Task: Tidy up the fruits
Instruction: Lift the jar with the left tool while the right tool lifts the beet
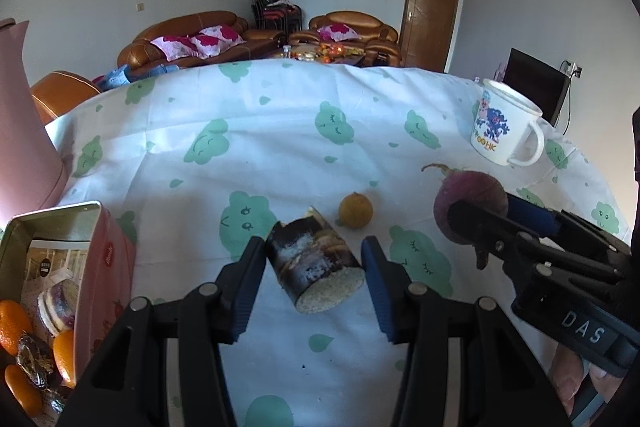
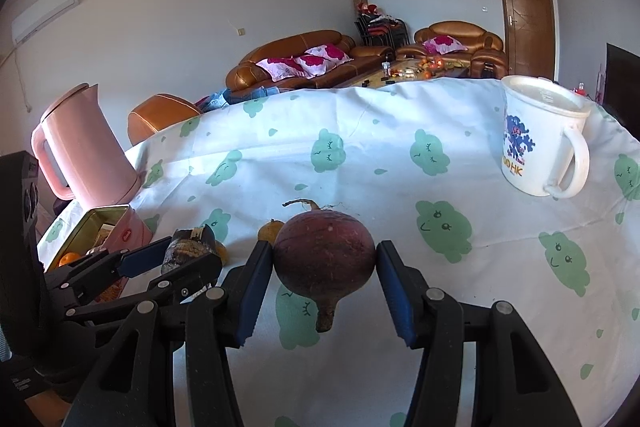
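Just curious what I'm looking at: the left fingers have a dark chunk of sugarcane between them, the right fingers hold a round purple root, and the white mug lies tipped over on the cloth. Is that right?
Nearly. The mug stands upright on the cloth, not tipped over, as the right wrist view shows. The rest holds: the sugarcane chunk is between the left fingers, the purple root between the right fingers.
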A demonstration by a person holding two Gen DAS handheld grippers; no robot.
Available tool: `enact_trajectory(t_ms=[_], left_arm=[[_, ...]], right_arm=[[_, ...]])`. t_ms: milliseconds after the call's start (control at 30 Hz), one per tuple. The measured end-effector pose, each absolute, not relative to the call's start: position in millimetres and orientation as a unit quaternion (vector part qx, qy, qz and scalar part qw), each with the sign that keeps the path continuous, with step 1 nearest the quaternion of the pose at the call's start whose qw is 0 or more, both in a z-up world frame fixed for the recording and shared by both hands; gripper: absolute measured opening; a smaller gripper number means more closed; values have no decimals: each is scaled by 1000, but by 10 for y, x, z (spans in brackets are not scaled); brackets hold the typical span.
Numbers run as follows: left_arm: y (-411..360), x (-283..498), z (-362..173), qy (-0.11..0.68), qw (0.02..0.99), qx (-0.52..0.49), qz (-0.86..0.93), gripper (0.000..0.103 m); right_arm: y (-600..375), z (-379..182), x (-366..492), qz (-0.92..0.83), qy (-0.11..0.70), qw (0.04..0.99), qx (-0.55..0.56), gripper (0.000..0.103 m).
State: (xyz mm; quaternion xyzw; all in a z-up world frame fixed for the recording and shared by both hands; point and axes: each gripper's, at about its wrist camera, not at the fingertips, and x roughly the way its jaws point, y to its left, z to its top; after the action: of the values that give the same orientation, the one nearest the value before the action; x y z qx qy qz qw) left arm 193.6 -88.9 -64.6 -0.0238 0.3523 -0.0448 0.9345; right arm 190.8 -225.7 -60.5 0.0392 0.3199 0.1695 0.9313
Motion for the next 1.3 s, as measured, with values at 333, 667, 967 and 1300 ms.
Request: enact_trajectory(t_ms=[333,667,967,1300], left_arm=[[-861,1876,-589,331,942,-28,-41,51],[-853,1781,-531,304,952,-25,-33,51],[-861,1726,-493,286,958,-19,-27,51],[-870,1662,-461,270,962,-16,-23,51]], right_arm=[[-2245,-560,1838,176,300,937,35,55],[-2246,-520,1769,181,280,942,33,55],[-2251,-502,1735,183,270,945,32,55],[-2253,-467,1661,183,251,950,28,55]])
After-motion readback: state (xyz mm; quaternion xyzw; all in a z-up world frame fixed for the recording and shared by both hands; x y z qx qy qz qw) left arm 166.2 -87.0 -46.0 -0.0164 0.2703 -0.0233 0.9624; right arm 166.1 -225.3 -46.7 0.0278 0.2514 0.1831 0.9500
